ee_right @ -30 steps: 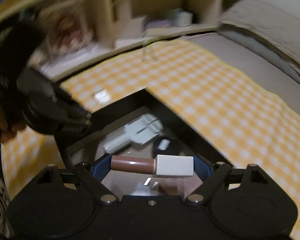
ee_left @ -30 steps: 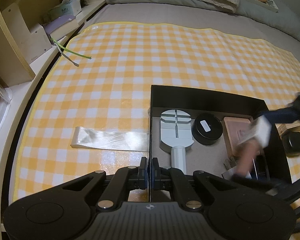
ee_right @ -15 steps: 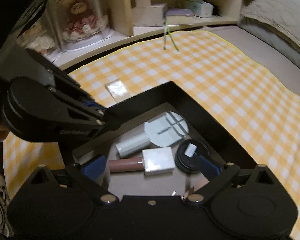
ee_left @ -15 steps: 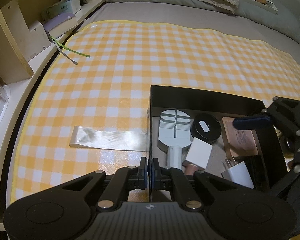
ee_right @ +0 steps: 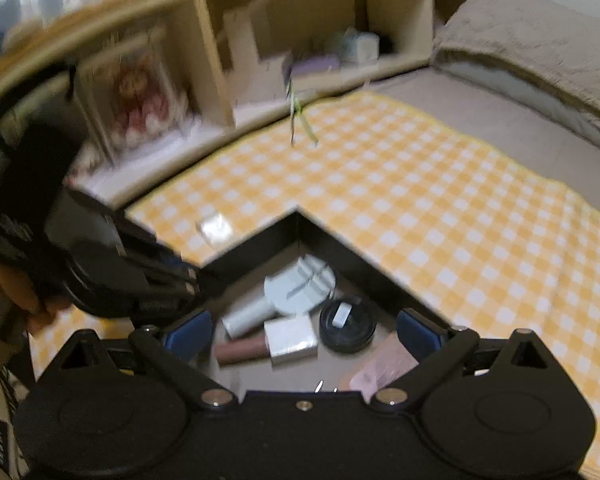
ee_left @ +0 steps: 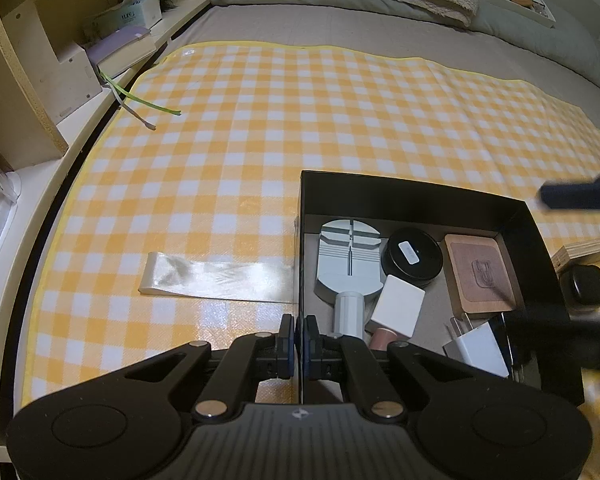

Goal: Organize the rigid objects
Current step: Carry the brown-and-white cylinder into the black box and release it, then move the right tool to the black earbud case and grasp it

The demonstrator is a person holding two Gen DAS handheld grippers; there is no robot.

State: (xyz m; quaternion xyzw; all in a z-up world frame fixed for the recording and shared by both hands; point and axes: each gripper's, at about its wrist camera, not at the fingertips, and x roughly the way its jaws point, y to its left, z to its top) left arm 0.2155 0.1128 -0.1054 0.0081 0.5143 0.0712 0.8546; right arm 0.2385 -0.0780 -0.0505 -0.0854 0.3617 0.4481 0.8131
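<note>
The left gripper (ee_left: 299, 330), jaws pinched on the near-left wall of the black rectangular box (ee_left: 420, 196), steadies it on the yellow-and-white checked cloth (ee_left: 300, 120). The right gripper (ee_right: 302, 326) hangs wide open and empty above the box; below it the brown tube with a white square cap (ee_right: 290, 340) lies inside, beside the grey watch tool (ee_right: 296, 286) and black round tin (ee_right: 346, 322). That placing looks finished. Just right of the box wait a small black jar (ee_left: 584, 288) and a plywood block (ee_left: 584, 250); the next move calls for swinging right and closing on one
</note>
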